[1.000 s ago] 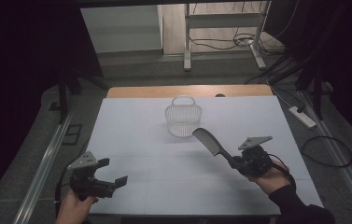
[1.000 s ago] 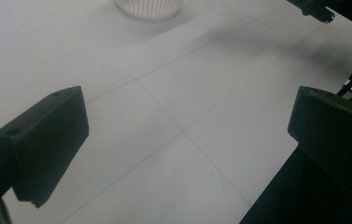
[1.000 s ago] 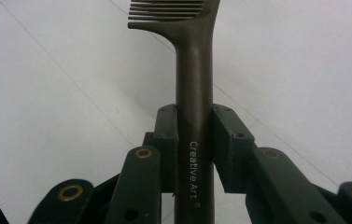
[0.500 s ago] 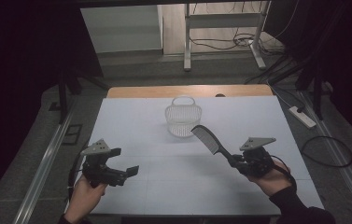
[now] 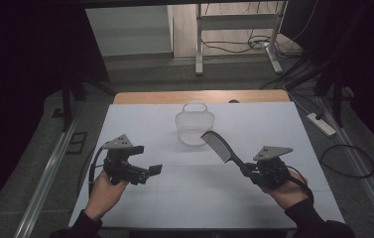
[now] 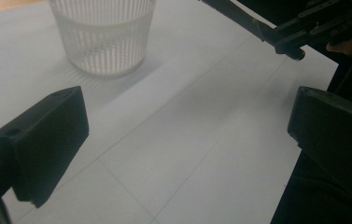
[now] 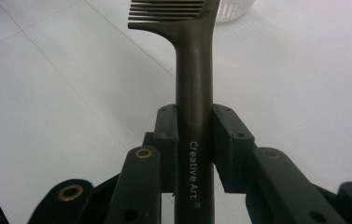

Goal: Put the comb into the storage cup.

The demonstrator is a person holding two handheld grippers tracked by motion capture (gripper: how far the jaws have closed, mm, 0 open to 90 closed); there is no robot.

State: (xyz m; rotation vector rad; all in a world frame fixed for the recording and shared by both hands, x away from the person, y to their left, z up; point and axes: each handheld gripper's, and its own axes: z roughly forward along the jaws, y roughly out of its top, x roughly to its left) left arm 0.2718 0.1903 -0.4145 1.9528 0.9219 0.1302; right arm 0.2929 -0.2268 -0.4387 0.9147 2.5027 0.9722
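Since a second ago, the left gripper [image 5: 147, 171] has come forward from the near left corner of the table and risen a little, so that it now hovers over the white table [image 5: 140, 119] on the left side, well short of the basket. The right gripper [image 5: 245, 170] has barely shifted and keeps its hold on the comb.

The black comb [image 5: 218, 146] is clamped by its handle between the right gripper's two jaws. In the right gripper view the handle [image 7: 193, 116] runs straight up between the pads, with the words "Creative Art" printed along it, and the teeth fan out at the top. From above, the comb slants up and to the left from the gripper, its toothed end raised off the table and ending just beside the near right edge of the white slatted basket [image 5: 192, 127]. The basket stands upright in the middle of the table, toward the far edge, its handle lying at the back rim.

The left gripper's jaws stand wide apart with nothing between them; in the left gripper view bare table shows in the gap, the basket [image 6: 102, 32] lies ahead at upper left, and the other gripper with the comb's handle crosses the upper right corner.

Both hands come in from the near edge. The left hand [image 5: 106, 191] holds its gripper roughly level, pointing right and slightly forward. The right hand [image 5: 286, 191], in a dark sleeve, points its gripper up and left toward the basket.
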